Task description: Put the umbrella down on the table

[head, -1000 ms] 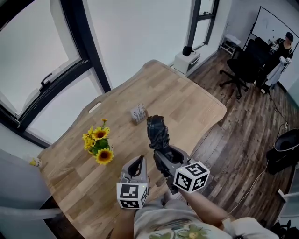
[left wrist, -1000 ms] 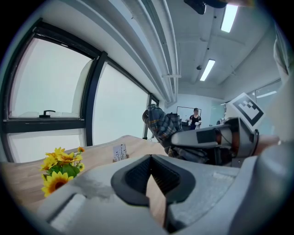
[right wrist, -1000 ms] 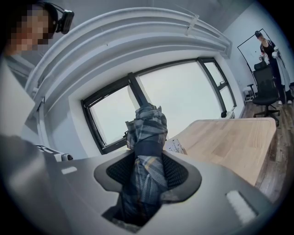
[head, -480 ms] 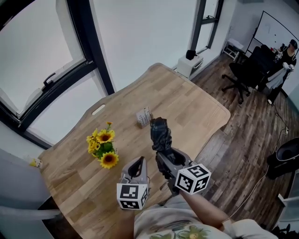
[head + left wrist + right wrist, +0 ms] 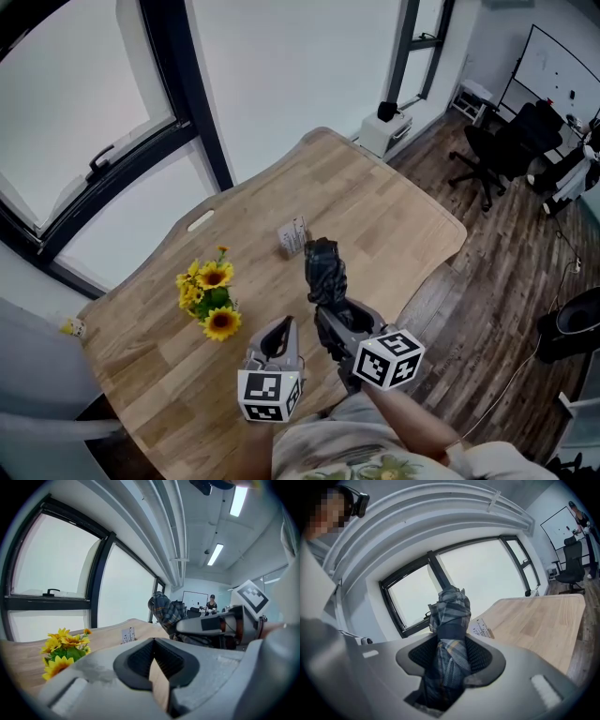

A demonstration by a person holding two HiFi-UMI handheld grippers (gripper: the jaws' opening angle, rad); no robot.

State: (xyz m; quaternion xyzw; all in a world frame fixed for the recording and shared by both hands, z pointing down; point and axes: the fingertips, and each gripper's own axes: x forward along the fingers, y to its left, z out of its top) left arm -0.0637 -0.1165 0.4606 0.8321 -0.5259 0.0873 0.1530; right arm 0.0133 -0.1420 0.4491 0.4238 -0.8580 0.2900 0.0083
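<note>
– Two ribbed pads (image 5: 480, 656) are squeezing the folded plaid umbrella (image 5: 450, 611) from either side, are you seeing that?

– I am. The right gripper (image 5: 451, 657) is clamping it low down, and the bunched cloth is sticking out forward past the jaws.

– Is it touching the table (image 5: 375, 211)?

– It is looking clear of it from here, hanging over the near right part of the wooden top.

– And the other one?

– The left gripper (image 5: 154, 660) is carrying nothing. Its fingertips are resting together, with only a thin sliver of wood showing through behind them. It is hovering just beside the right one, on the person's left, over the near edge of the table.

– What is sitting further out?

– A bunch of sunflowers (image 5: 211, 300) is sitting on the table, off to the left of both grippers. A small white printed card (image 5: 293, 236) is standing just beyond the umbrella, near the middle of the top.

– Anything past the table?

– Big dark-framed windows (image 5: 94, 112) are running along the far side. Black office chairs (image 5: 497, 145) are standing on the plank floor to the right, and someone (image 5: 212, 604) is standing by a whiteboard (image 5: 194, 597) far back
</note>
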